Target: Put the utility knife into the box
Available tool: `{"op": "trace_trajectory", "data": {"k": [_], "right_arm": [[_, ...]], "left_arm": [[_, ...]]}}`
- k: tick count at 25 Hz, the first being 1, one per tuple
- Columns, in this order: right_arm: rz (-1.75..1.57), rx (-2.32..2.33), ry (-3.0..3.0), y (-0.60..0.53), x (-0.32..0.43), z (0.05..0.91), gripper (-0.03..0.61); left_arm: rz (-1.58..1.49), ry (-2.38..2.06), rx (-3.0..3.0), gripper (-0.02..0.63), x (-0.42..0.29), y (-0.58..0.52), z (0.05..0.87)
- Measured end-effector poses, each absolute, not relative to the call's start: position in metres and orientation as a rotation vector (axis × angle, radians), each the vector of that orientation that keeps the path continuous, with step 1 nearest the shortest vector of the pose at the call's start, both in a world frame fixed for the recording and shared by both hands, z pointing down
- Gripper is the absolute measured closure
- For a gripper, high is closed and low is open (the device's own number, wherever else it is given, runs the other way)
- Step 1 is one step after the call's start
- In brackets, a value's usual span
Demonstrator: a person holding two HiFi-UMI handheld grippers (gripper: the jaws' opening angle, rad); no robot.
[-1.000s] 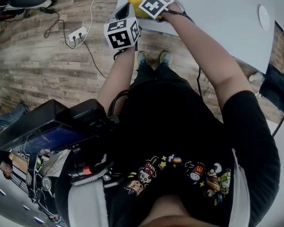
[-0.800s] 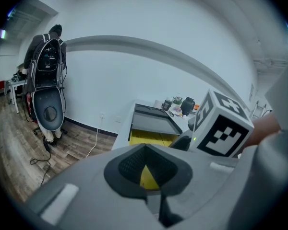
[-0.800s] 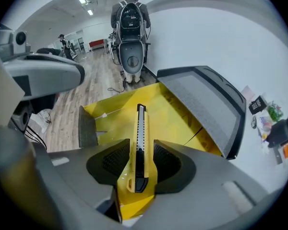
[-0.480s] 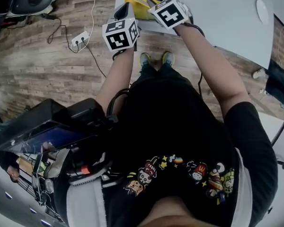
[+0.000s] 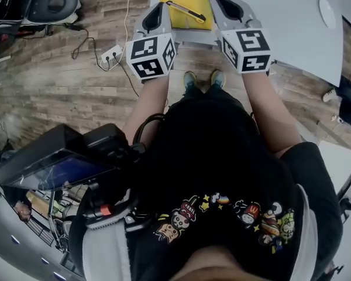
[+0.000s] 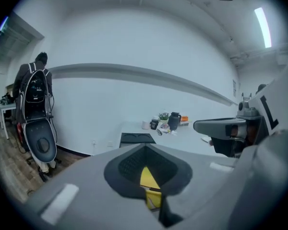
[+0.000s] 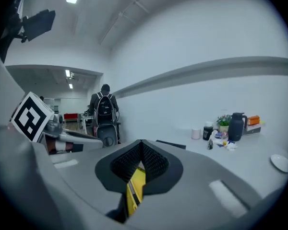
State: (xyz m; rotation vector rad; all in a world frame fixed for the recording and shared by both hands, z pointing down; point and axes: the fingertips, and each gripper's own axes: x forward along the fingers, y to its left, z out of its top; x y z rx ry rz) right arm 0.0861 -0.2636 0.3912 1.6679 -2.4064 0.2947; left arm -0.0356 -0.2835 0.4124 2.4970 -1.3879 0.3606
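The utility knife (image 5: 187, 12), yellow and black, lies slantwise inside the yellow box (image 5: 190, 22) at the near edge of the white table (image 5: 292, 22). My two grippers are held up on either side of the box, clear of the knife. The left gripper (image 5: 155, 10) is shut and empty. The right gripper (image 5: 223, 2) has just been closing and now stands shut with nothing between its jaws. Only a strip of the yellow box (image 6: 150, 182) shows through the notch of the left gripper (image 6: 145, 151) in its own view. The right gripper (image 7: 140, 146) shows the yellow box (image 7: 136, 188) likewise.
A white dish (image 5: 326, 8) lies on the table at the right. On the wooden floor to the left are a power strip (image 5: 113, 54) with cables and a black seat (image 5: 52, 2). A dark jug (image 7: 237, 126) and bottles stand on a far table; a person with a backpack (image 7: 104, 110) stands beyond.
The right gripper has drawn back from over the box, risen and turned to the box's right side. The left gripper has risen a little. The knife stays in the box.
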Motion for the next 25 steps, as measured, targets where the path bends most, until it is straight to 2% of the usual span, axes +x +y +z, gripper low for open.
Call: {"op": "trace_trajectory", "data": {"k": [10,25], "right_arm": [[0.137,1.813,-2.390,-0.241,0.094,0.362,0.555],[0.114,1.787,-2.370,-0.248,0.095,0.358,0.555]], "left_arm": [[0.311,-1.413,2.572,0.612,-0.033,-0.264,0.373],[0.304,-1.513,2.529,0.614,-0.065,-0.273,0.365]]}}
